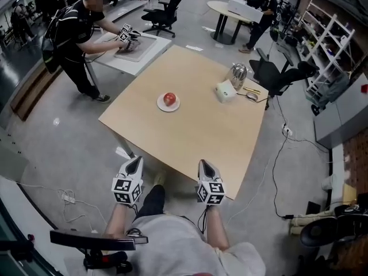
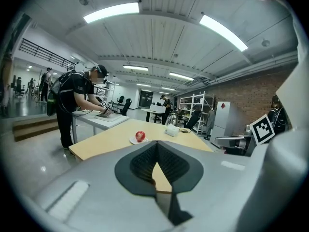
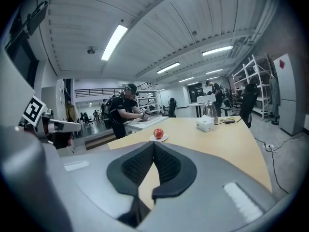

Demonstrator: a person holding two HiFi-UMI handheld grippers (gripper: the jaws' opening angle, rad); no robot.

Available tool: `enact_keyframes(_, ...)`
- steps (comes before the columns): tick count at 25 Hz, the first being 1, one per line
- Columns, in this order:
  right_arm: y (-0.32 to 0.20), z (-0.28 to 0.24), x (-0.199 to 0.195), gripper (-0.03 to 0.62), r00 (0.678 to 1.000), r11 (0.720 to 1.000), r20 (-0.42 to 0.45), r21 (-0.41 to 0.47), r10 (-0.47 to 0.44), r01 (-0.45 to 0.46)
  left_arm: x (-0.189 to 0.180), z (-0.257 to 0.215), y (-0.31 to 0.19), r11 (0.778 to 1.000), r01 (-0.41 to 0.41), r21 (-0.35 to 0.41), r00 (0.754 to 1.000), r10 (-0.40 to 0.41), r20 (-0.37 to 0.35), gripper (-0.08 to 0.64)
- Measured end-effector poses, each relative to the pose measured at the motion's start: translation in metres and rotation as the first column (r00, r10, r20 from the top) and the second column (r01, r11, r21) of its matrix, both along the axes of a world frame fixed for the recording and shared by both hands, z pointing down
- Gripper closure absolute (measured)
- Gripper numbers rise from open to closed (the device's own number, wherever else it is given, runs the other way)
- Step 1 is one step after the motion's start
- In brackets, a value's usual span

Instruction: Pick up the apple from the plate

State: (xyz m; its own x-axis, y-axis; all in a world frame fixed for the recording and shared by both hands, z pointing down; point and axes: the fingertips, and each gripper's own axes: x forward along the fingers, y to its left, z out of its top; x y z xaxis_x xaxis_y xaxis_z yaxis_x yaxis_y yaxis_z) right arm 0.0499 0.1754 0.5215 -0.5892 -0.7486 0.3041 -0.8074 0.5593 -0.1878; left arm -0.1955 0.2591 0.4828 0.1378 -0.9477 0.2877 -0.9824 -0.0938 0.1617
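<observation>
**Head view.** A red apple (image 1: 169, 99) rests on a small round white plate (image 1: 161, 105) near the middle of a light wooden table (image 1: 190, 132). Towards the far right part of the table stand a white tissue box (image 1: 225, 91) and, just behind it, a shiny metal kettle (image 1: 238, 75). Both are well apart from the plate. The left claw (image 1: 135, 161) and the right claw (image 1: 205, 164) are held side by side at the table's near edge. Each points across the tabletop, and the apple lies well ahead of both.

**Left gripper view and right gripper view.** In each claw the two dark ribbed pads meet at their tips with nothing between them. The apple on its plate appears beyond the tips, untouched.

**Background, upper left.** A person in dark clothing (image 1: 77, 33) bends over a separate grey table (image 1: 123, 62).
</observation>
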Motion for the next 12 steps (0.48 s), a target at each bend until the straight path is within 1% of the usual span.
enact_keyframes(5,-0.039,0.001,-0.015,0.586,1.0,1.0,-0.016,-0.004,0.02,-0.02,-0.013,0.006,-0.05,0.999,-0.034,-0.003,0.999,0.034,-0.011,0.54)
enact_keyframes(9,-0.07,0.001,-0.025,0.586,0.999,0.999,-0.021,-0.013,0.048,-0.048,-0.017,0.018,-0.09,0.995,-0.087,-0.038,0.996,0.087,0.0,0.54)
enact_keyframes(12,-0.094,-0.001,-0.033,0.586,0.998,0.998,-0.018,-0.01,0.066,-0.066,-0.018,0.017,-0.124,0.992,-0.126,-0.033,0.992,0.126,0.006,0.54)
